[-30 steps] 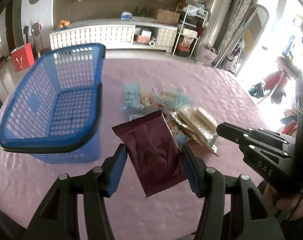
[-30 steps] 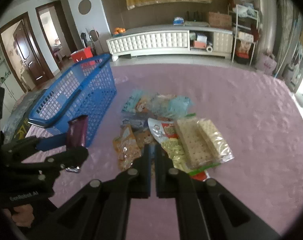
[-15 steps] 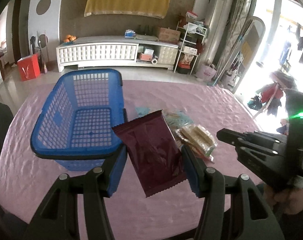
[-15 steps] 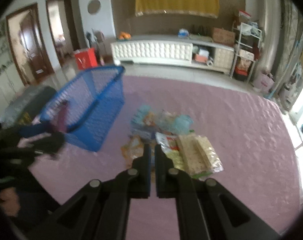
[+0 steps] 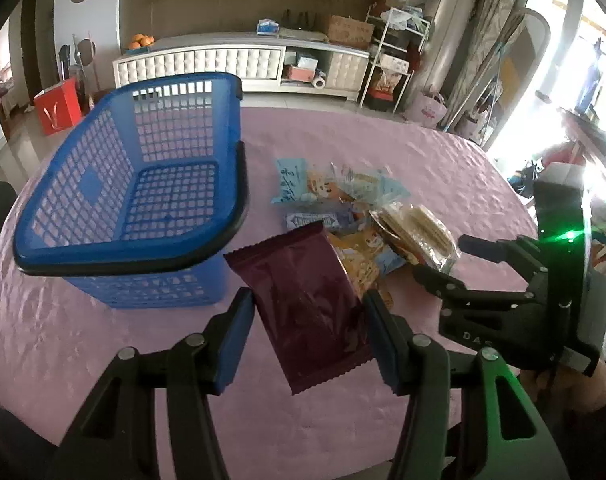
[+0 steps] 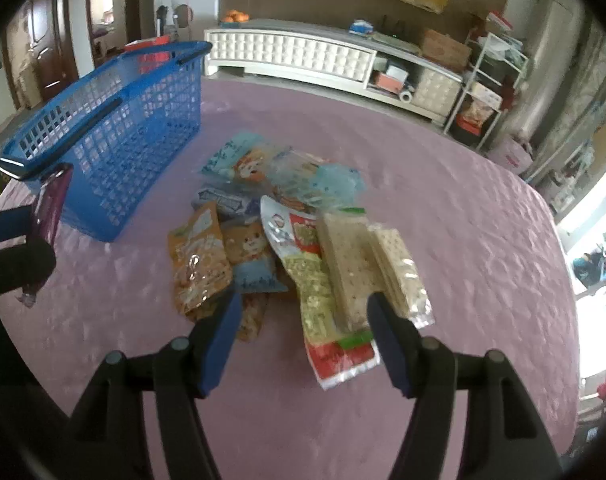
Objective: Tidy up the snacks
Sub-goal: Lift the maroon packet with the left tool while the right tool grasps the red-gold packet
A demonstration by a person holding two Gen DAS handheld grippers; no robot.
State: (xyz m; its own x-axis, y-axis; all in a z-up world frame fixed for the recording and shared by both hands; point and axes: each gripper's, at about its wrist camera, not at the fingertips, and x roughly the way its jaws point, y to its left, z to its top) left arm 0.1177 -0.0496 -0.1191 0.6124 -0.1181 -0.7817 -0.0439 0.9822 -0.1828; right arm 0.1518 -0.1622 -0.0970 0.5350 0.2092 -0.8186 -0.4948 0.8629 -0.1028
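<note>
Left gripper (image 5: 307, 330) clamped on a dark maroon foil snack packet (image 5: 303, 304); right gripper (image 6: 301, 332) opening over the snack pile.

We note the maroon packet held off the bench (image 5: 83, 344) between the left gripper's blue pads, just right of the blue perforated plastic basket (image 5: 143, 184) with its black rim handle, which stands with nothing visible inside it. From the right wrist view, we see the jaws spreading, nothing pressed between the pads; beyond them lie a clear bag of pale square crackers (image 6: 367, 268) and a red-and-white printed pouch (image 6: 315, 292), both resting on the pink quilted cloth. The rest of the pile, an orange cartoon-printed packet (image 6: 199, 256) and light blue wrappers (image 6: 231, 156), sits between crackers and basket.
</note>
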